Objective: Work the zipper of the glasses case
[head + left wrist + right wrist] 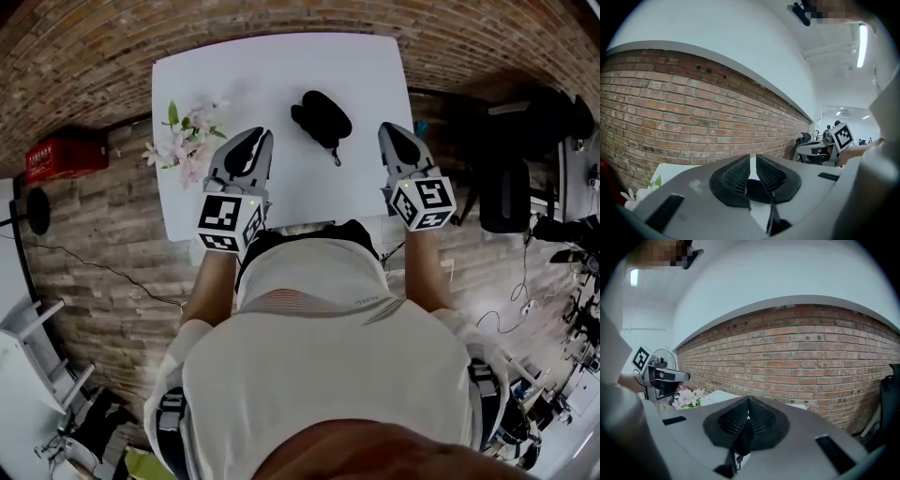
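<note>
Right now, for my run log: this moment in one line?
case: on table, untouched | left gripper: shut, empty | right gripper: shut, empty | stage: before contact

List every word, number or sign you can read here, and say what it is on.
No readable text anywhere.
left marker cube, right marker cube: black-and-white square patterns only, no words.
red box: any print too small to read.
shirt: small mark, too blurred to read.

- I see a black glasses case (321, 116) and a white counter (281, 66).
- The flowers (185, 142) are pink with green leaves.
- My left claw (258, 136) and right claw (389, 129) are grey, with black ribbed pads (736, 176) and black-and-white square-patterned marker cubes (228, 222).
- The brick wall (693, 108) is reddish-brown with pale mortar lines.
- The box (64, 155) is red.
</note>
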`<state>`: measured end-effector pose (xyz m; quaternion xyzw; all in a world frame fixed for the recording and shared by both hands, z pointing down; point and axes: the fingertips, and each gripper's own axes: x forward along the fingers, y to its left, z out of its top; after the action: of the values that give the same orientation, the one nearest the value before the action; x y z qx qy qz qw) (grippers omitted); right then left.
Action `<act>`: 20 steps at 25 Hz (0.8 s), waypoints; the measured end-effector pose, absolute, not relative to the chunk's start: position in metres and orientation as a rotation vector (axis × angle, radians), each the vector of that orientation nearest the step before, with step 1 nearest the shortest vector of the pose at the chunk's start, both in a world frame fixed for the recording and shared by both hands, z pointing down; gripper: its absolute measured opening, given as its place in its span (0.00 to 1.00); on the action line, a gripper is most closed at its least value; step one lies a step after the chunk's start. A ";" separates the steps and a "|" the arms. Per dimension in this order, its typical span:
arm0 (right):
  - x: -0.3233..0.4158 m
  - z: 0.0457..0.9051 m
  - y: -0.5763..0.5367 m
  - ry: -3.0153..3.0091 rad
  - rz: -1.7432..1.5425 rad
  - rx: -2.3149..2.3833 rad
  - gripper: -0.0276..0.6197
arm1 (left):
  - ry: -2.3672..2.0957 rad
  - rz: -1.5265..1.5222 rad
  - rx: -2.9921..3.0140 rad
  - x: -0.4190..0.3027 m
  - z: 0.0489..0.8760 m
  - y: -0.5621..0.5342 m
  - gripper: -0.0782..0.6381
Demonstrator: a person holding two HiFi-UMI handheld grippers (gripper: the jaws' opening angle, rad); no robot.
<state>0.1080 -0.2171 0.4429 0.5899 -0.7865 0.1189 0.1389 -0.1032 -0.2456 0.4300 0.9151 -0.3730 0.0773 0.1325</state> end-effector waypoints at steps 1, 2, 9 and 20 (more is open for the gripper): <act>0.107 0.444 -0.219 -2.281 0.349 1.696 0.12 | -1.085 0.230 2.651 -0.103 0.431 -0.245 0.17; 0.107 0.445 -0.220 -2.290 0.355 1.686 0.12 | -1.089 0.237 2.649 -0.101 0.432 -0.244 0.17; 0.113 0.458 -0.232 -2.336 0.412 1.589 0.36 | -1.131 0.258 2.628 -0.091 0.429 -0.240 0.17; 0.091 0.508 -0.226 -2.311 0.475 1.319 0.90 | -1.148 0.286 2.610 -0.081 0.434 -0.241 0.17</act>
<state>0.0911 -0.2264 0.5077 0.4763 -0.8345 0.1715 0.2177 -0.0805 -0.2410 0.4338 0.9022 -0.3967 0.0989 0.1374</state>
